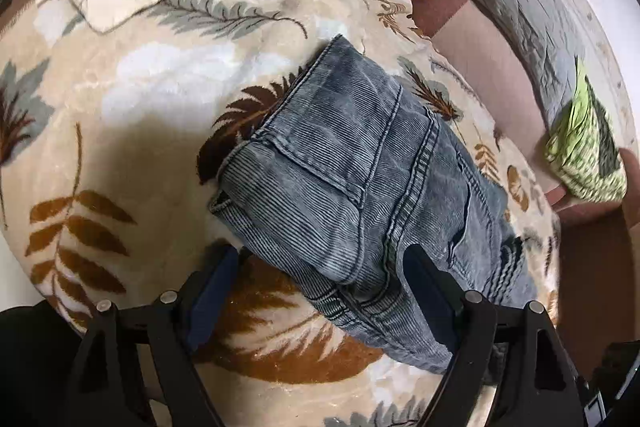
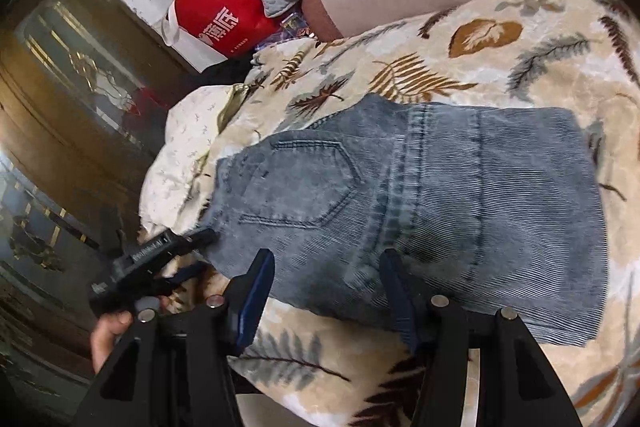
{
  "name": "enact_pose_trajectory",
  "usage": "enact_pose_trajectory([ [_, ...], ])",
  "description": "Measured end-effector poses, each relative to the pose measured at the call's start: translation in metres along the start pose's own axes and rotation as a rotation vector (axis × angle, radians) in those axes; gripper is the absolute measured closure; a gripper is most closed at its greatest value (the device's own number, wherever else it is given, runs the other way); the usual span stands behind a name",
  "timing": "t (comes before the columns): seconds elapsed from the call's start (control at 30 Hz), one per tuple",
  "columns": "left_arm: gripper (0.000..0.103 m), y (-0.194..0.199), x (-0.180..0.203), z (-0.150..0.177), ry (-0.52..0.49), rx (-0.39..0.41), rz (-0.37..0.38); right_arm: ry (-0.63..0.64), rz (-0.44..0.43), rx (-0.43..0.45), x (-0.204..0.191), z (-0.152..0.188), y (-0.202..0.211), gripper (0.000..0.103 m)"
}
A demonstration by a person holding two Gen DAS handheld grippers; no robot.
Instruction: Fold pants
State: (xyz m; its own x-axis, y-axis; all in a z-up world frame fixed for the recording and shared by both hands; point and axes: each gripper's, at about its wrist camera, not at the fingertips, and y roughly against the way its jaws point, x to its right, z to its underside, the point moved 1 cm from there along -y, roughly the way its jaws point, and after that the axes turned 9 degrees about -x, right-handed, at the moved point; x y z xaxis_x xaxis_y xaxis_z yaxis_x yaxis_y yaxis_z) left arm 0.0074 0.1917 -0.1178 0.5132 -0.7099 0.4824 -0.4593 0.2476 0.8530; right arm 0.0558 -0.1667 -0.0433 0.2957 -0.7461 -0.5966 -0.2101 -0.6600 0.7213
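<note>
Your pants (image 2: 420,211) already lie folded into a compact bundle on the leaf-print blanket (image 2: 520,67); your left gripper (image 1: 320,271) and right gripper (image 2: 326,275) hover at its near edge, fingers apart, gripping nothing; little seems left beyond perhaps tidying.

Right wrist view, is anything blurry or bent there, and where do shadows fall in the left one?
Right wrist view: the left claw at the pants' edge is smeared, the cabinet bows with fisheye curvature. Left wrist view: sharper pants, a dark shadow on the leaf-print blanket beside them, black vignette corners.
</note>
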Motion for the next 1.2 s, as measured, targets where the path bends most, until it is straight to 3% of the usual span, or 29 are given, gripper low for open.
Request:
enact_pose_trajectory([
  [0.3,0.018,0.002,-0.015,-0.011,0.074,-0.018,0.098,-0.023,-0.070,-0.061,-0.021,-0.027,-0.025,0.044],
  [0.63,0.019,0.000,-0.011,-0.017,0.078,-0.004,0.106,-0.186,-0.186,-0.163,-0.012,-0.069,-0.065,0.044],
  [0.7,0.022,-0.001,-0.014,-0.018,0.080,-0.001,0.112,-0.215,-0.158,-0.160,-0.007,-0.076,-0.067,0.044],
  [0.83,0.042,-0.003,-0.015,-0.019,0.054,0.010,0.059,-0.317,-0.165,-0.227,0.010,-0.081,-0.078,0.041],
  [1.07,0.043,-0.009,-0.004,-0.014,-0.028,0.024,-0.040,-0.331,-0.033,-0.324,0.020,-0.082,-0.124,0.041],
  [1.13,0.042,-0.009,-0.005,-0.014,-0.033,0.022,-0.028,-0.321,-0.015,-0.320,0.016,-0.084,-0.123,0.041],
  [1.2,0.037,-0.007,-0.012,-0.017,0.001,0.011,0.034,-0.284,0.002,-0.301,0.005,-0.089,-0.116,0.041],
])
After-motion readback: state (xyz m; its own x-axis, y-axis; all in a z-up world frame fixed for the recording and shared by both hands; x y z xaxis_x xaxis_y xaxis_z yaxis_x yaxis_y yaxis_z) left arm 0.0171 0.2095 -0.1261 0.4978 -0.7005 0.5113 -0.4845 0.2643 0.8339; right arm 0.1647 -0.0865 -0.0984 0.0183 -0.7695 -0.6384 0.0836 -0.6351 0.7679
